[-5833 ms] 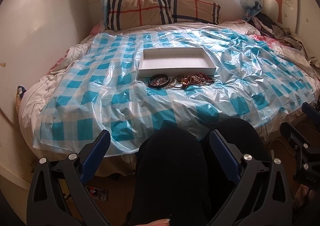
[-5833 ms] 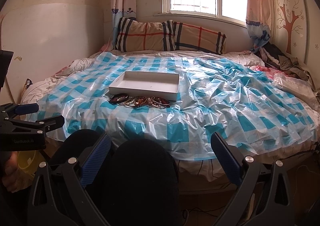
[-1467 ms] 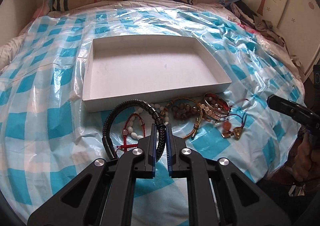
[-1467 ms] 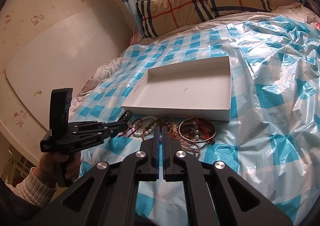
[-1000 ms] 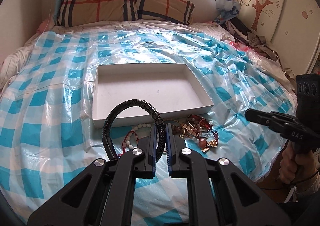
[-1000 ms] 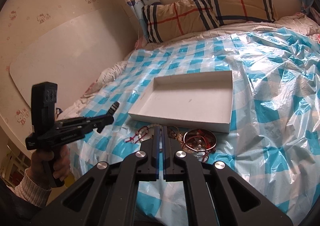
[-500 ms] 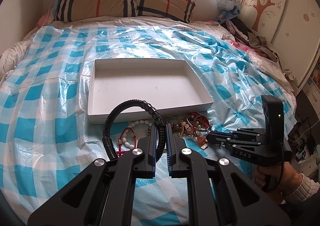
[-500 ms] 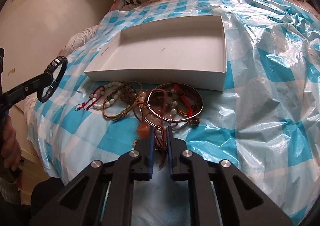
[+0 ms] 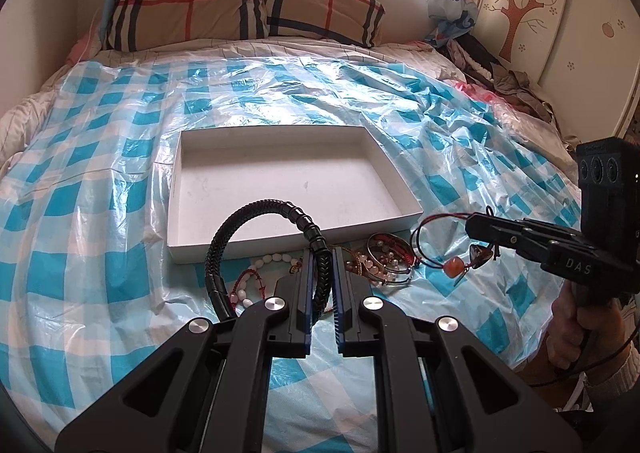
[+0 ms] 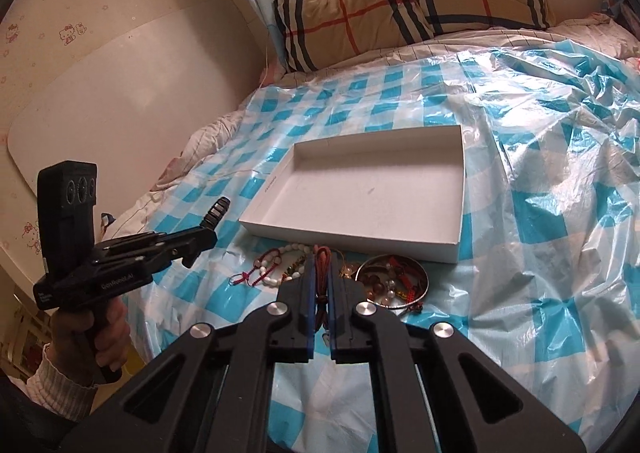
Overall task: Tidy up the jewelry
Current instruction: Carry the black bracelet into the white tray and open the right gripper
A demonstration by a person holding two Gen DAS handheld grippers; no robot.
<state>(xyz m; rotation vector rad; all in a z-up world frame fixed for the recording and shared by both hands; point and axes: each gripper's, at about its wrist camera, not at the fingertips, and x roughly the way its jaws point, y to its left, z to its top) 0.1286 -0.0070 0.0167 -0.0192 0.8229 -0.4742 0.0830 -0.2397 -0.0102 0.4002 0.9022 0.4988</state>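
Box (image 9: 280, 181) at 12 o'clock holds nothing yet; my left gripper (image 9: 320, 273) clamps the black bracelet (image 9: 256, 221); right gripper (image 10: 319, 285) pinches a red cord (image 10: 320, 273); pile (image 9: 376, 261) waits below the box.

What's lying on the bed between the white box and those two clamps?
A small heap of bracelets on the plastic sheet, just before the white box; both views show it.

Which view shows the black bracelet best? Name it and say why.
Left wrist view: the black bracelet arches in full above the left gripper, which is clamped on it. In the right wrist view only its beaded end pokes out past that gripper's tip.
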